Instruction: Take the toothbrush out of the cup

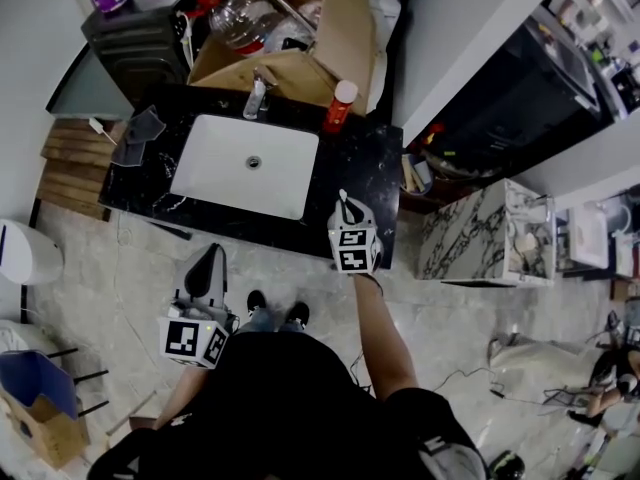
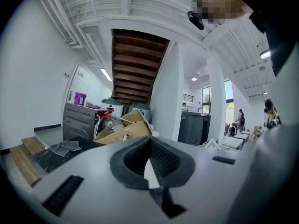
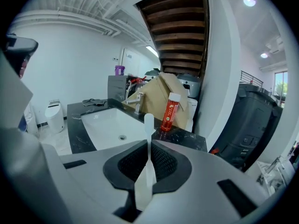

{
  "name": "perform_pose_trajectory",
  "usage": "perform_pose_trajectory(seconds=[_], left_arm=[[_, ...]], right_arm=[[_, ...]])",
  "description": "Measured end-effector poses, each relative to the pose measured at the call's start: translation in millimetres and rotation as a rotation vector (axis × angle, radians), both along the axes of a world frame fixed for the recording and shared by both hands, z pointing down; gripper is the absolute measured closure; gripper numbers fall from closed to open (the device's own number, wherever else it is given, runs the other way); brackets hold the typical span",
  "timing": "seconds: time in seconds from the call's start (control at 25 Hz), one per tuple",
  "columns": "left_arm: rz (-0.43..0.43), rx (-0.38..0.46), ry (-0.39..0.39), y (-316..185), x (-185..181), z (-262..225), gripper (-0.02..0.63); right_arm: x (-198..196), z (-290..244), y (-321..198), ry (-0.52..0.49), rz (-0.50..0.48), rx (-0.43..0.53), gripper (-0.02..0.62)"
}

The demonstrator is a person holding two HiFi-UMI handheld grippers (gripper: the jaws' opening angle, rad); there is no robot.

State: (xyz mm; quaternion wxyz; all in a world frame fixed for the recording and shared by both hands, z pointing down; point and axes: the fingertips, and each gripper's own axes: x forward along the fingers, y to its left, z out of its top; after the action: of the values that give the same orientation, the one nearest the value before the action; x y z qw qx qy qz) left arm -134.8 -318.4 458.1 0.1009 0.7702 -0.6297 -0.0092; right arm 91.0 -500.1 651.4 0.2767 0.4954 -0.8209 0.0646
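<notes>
A white toothbrush [image 3: 148, 127] stands upright between the pads of my right gripper [image 3: 149, 143], which is shut on its handle; the brush head rises above the jaw tips. In the head view the right gripper [image 1: 345, 202] hangs over the front right part of the black counter [image 1: 365, 168], beside the white sink [image 1: 225, 163]. No cup shows in any view; the spot under the right gripper is hidden. My left gripper [image 1: 210, 260] is held low in front of the counter, away from it, its jaws [image 2: 149, 140] shut on nothing.
A red tube with a white cap [image 1: 341, 105] stands at the counter's back right, next to an open cardboard box [image 1: 320, 48]. The tap [image 1: 256, 96] is behind the sink. A grey cloth [image 1: 138, 133] lies at the counter's left end. A white bin [image 1: 28, 253] stands on the floor.
</notes>
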Motion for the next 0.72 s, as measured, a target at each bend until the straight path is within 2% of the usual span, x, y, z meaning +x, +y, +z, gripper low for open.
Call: perform_pose_trajectory(seconds=[0.28, 0.52, 0.72], left_arm=[[0.049, 0.023, 0.010, 0.5, 6.7, -5.8, 0.601], [0.098, 0.045, 0.014, -2.2, 13.6, -12.6, 0.601], [0.138, 0.068, 0.015, -3.5, 20.6, -19.6, 0.601]], right_arm=[[3.9, -57.6, 17.1, -0.103, 0.037, 0.095, 0.560], [14.7, -116.0, 44.2, -0.280, 0.087, 0.153, 0.560], [29.0, -160.3, 74.4, -0.328, 0.124, 0.245, 0.560]])
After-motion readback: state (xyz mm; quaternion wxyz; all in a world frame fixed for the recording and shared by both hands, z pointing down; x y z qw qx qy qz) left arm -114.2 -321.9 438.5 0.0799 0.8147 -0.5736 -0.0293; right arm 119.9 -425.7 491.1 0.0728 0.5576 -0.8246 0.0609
